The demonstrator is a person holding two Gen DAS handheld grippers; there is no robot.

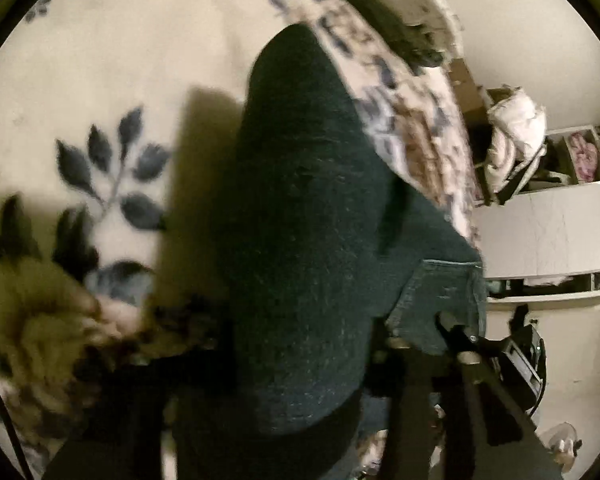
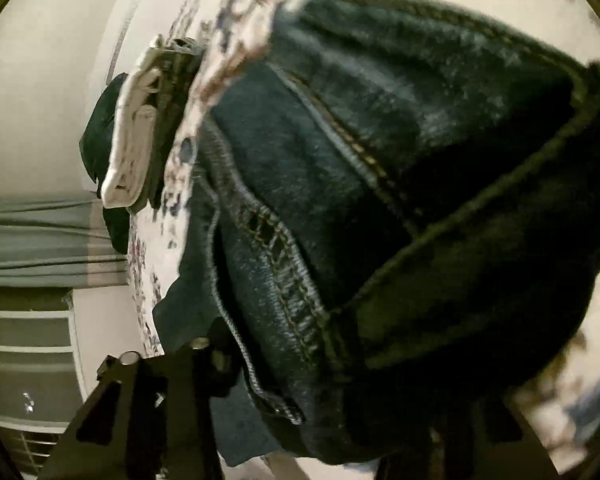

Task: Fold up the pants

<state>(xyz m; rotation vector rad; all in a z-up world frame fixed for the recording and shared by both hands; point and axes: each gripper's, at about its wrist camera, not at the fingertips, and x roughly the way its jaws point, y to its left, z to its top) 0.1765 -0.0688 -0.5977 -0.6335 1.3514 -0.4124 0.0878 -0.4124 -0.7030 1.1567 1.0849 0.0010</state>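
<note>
Both hand-held grippers, left (image 1: 424, 344) and right (image 2: 284, 364), pinch dark blue denim pants (image 1: 300, 208) above a floral-blanketed bed (image 1: 100, 60), seemingly lifting; next, fold them over evenly.

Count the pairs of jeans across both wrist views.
1. The dark jeans lie on the floral bedspread, stretching away in the left wrist view; in the right wrist view the same jeans fill the frame, seam up close. Others may be hidden underneath.

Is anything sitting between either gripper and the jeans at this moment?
Nothing visible. The jeans lie on the floral blanket and already fill the space at the left gripper and right gripper; whether the pads press on them is hidden.
</note>
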